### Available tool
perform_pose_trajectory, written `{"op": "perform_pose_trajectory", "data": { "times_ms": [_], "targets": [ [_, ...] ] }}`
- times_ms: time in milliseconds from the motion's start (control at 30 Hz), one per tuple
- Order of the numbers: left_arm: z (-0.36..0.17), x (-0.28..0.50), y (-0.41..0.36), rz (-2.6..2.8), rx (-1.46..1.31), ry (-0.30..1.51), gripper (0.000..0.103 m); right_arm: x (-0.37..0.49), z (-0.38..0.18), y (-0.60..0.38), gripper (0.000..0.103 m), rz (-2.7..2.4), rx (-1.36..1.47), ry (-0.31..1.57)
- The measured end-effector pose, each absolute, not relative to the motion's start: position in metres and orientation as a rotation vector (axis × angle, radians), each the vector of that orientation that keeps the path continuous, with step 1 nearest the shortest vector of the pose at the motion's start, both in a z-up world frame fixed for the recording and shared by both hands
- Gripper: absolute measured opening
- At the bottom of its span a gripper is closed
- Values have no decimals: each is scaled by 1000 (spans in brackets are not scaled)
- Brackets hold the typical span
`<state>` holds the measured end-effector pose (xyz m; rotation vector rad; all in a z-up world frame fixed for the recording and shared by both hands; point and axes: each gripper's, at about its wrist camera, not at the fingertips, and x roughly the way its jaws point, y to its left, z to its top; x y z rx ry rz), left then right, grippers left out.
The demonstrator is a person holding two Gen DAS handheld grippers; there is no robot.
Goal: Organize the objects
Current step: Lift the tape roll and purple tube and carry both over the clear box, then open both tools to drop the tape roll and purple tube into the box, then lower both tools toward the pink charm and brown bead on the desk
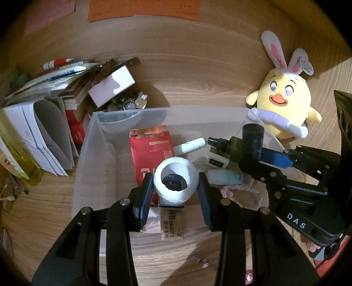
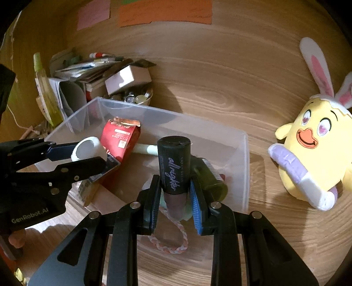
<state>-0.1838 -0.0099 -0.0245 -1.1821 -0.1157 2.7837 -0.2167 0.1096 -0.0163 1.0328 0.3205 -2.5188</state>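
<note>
Orange paper (image 1: 143,10) cut by top edge, writing too small to read. Plush chick (image 2: 316,149) cut by right edge. Blue box (image 1: 172,187) behind white roll (image 1: 175,184), possibly eraser pack.

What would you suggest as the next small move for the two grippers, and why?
Probably lower both a little further into the clear plastic bin, then release. The left gripper grips a white tape roll and the right gripper a dark spray bottle, both poised above the bin's contents.

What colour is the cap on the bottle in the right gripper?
Black cap, seen best in the right wrist view.
</note>
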Motion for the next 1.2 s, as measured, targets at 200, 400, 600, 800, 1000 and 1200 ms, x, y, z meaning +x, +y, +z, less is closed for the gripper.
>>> {"op": "perform_pose_trajectory", "data": {
  "times_ms": [200, 400, 600, 800, 1000, 1200],
  "targets": [
    [-20, -179, -11, 2788, -1170, -128, 53, -215, -13, 112, 26, -2502, 1032, 295],
    [-4, -162, -11, 2813, -1100, -138, 60, -207, -2, 119, 34, -2511, 1006, 259],
    [6, -139, -11, 2831, -1058, -133, 69, -189, 13, 131, 35, -2529, 957, 231],
    [8, -116, -10, 2818, -1055, -125, 70, -166, 23, 143, 35, -2539, 924, 220],
    [-1, -96, -1, 2781, -1090, -103, 73, -146, 20, 152, 43, -2546, 918, 226],
    [-16, -79, 14, 2722, -1152, -65, 73, -130, 15, 162, 47, -2556, 929, 226]
  ]
}}
